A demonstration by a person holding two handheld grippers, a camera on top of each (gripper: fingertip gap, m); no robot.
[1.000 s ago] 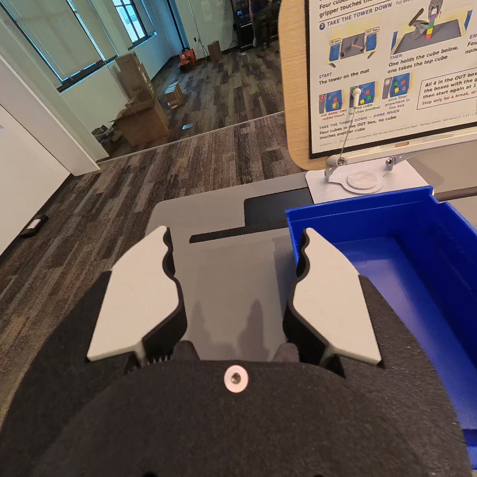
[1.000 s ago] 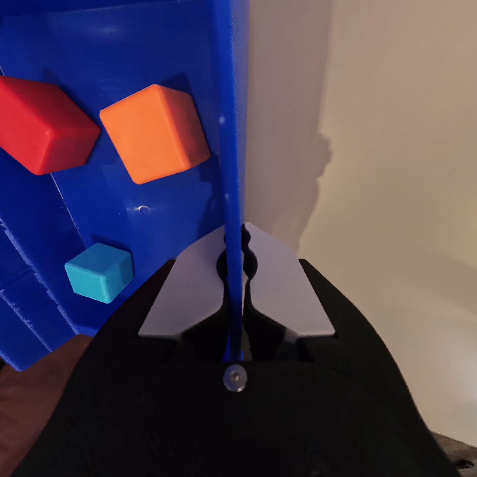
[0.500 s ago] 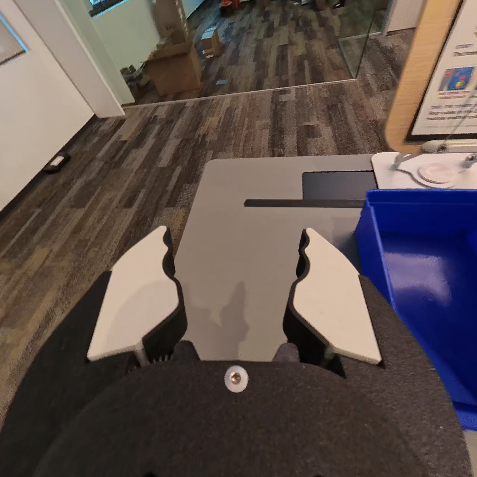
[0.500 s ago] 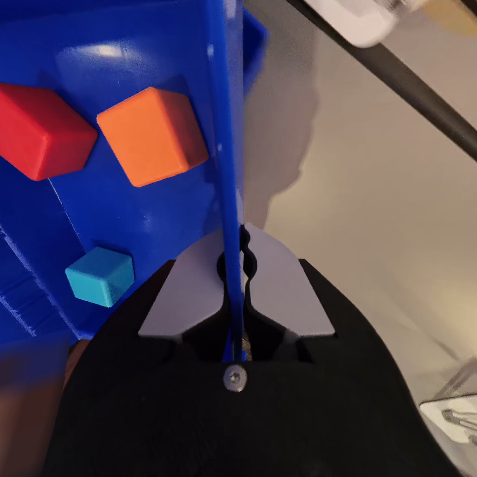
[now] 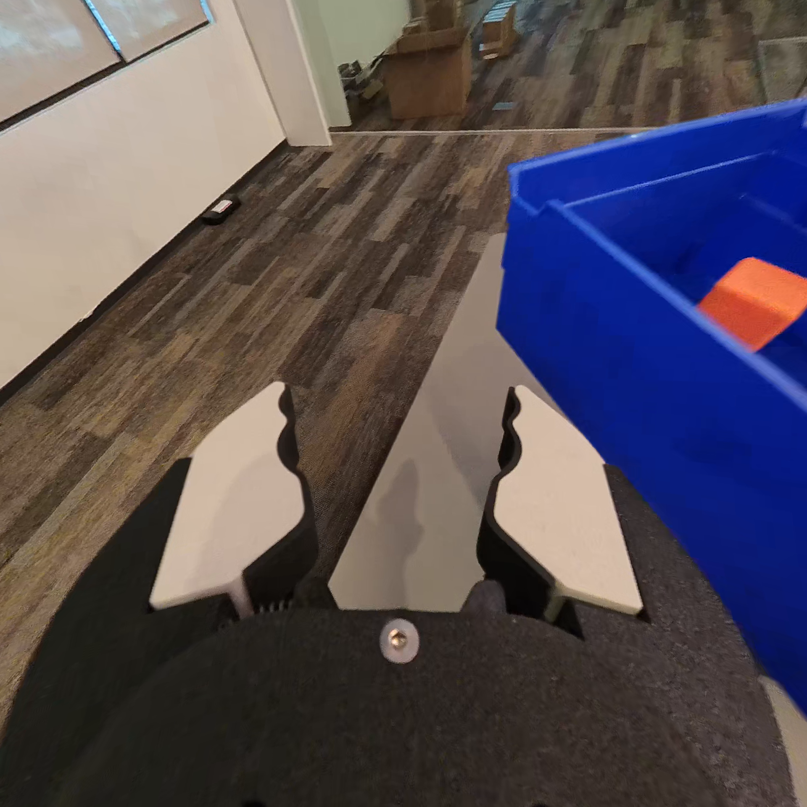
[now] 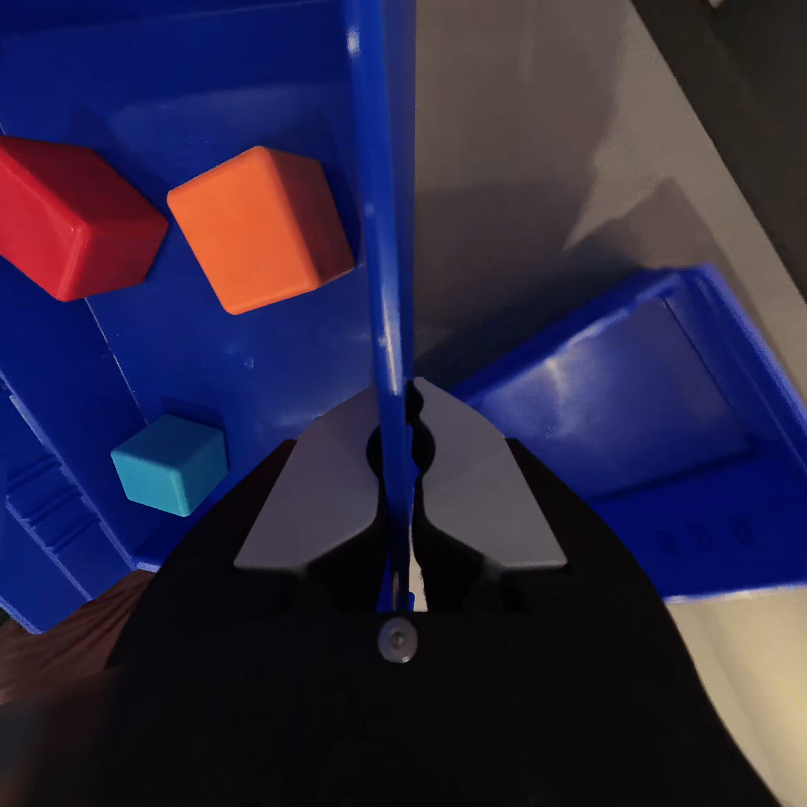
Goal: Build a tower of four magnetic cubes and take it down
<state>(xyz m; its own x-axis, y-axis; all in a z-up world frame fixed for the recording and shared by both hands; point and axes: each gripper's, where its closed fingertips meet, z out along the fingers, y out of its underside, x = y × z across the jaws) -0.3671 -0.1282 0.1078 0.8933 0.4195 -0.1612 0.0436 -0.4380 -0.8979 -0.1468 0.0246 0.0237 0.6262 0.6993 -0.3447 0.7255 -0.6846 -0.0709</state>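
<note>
A: Right gripper [image 6: 395, 436] clamped on the side wall of a blue bin [image 6: 384, 218]. Bin is lifted and tipped, judging by the wrist view.

B: Contents?

A: Orange cube [image 6: 257, 227], red cube [image 6: 74, 218], teal cube [image 6: 170, 463] on the bin floor, apart from one another. A fourth is not visible. Pinching the thin wall seems meant to carry the whole bin at once.

B: Left side?

A: Left gripper [image 5: 399, 441] wide, holding nothing, over the grey table [image 5: 436, 480] edge, the bin just to its right. Probably keeping clear.

B: Second bin?

A: Another blue bin [image 6: 633, 436] on the table below, nothing visible inside. No tower built yet.
</note>
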